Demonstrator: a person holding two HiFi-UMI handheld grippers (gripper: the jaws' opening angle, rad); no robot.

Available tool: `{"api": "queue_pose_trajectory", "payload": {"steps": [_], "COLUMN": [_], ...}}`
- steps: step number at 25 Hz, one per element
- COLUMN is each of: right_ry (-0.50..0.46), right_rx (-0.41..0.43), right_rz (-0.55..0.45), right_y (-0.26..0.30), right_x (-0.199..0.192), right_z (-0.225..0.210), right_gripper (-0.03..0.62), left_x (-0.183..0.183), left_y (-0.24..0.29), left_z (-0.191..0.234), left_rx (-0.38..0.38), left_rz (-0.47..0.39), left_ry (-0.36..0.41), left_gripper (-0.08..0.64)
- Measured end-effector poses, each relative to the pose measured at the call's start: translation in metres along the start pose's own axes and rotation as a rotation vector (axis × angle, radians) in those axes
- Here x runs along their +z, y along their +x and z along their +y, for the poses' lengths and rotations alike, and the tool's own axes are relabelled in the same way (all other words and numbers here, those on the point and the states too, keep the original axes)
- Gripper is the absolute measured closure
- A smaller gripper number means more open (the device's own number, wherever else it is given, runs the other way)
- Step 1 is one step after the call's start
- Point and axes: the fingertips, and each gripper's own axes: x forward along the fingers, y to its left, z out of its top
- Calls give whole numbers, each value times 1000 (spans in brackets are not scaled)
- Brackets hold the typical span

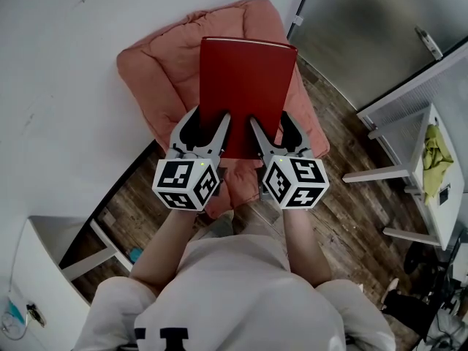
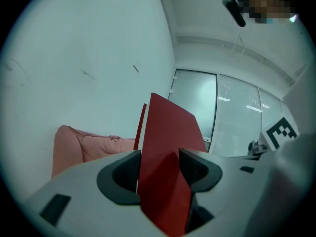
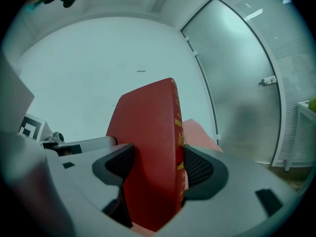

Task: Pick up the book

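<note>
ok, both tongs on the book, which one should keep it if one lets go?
Right, probably. The right tongs clamp the book at its spine, so it should stay closed; the left tongs grip the page-edge side, where covers splay.

We cannot see the book's (image 1: 247, 86) near edge; the left gripper (image 1: 210, 117) and right gripper (image 1: 269, 120) cover it. The book hides much of the cushion (image 1: 157, 68). The gold print on its spine (image 3: 178, 132) is too small for us to read. The picture's right edge cuts off the table (image 1: 431, 221).
</note>
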Motion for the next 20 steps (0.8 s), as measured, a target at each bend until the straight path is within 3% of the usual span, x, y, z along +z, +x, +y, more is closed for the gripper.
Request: {"api": "queue_pose_trajectory", "payload": {"steps": [9,20], "right_ry": [-23,-46], "right_rx": [18,44], "right_rz": [-16,13], "right_y": [-59,-179], "right_x": [2,-32], "right_z": [-5,-1], "right_gripper": [275,275], "left_x": [-5,-46], "left_y": [-35,-126], "left_z": [-49,-129], "left_rx": [13,55], "left_rz": [-36,-49], "left_ry": [23,-5], "left_gripper": [330,330]}}
